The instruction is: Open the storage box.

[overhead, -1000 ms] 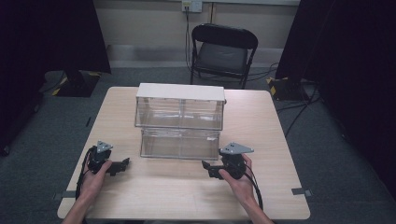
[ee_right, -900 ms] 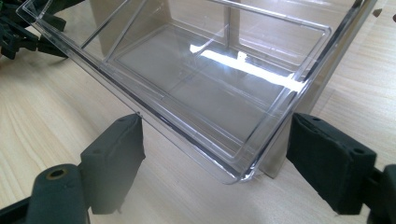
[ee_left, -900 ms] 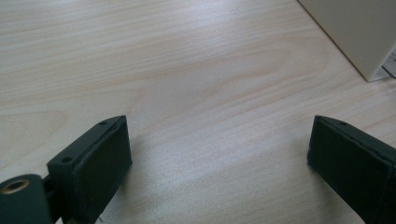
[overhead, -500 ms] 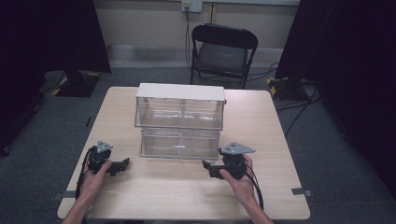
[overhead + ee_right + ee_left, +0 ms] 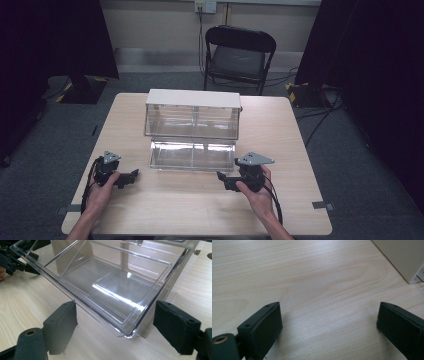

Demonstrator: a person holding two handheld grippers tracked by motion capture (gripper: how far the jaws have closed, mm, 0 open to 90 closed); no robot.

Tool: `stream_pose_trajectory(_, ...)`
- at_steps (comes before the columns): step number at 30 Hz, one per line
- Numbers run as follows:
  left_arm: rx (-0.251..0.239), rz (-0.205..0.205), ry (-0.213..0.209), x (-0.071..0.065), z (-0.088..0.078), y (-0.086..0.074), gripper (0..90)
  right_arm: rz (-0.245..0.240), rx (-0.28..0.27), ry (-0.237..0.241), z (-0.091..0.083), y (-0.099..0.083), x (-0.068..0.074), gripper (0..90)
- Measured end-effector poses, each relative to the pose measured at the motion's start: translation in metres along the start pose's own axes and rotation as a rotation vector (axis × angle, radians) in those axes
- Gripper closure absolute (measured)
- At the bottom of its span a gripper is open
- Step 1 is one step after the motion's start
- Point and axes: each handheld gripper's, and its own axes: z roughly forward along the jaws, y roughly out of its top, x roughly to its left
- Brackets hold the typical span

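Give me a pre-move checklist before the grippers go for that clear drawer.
1. Left gripper jaws open, nothing between them: ok.
2. Right gripper jaws open, wide enough to span the drawer corner: ok.
3. Drawer pulled out of the cabinet and tilted down: ok.
4. Drawer holds nothing that could spill: ok.
5. Bare table between both grippers and the drawer: ok.
6. Drawer still hooked in the cabinet at its back edge: cannot tell.
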Motion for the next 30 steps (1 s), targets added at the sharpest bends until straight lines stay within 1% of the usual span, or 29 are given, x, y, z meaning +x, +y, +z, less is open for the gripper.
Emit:
stream_pose_trajectory(19, 0.000, -0.001, 0.000, 0.0000, 0.0000, 0.0000, 5.6, 0.007, -0.005, -0.002, -0.0040, 0.0022, 0.0002, 19.3)
stream_pose_trajectory(30, 0.000, -0.001, 0.000, 0.0000, 0.0000, 0.0000, 5.6, 0.011, -0.025, 0.001, -0.0070, 0.0045, 0.0010, 19.3)
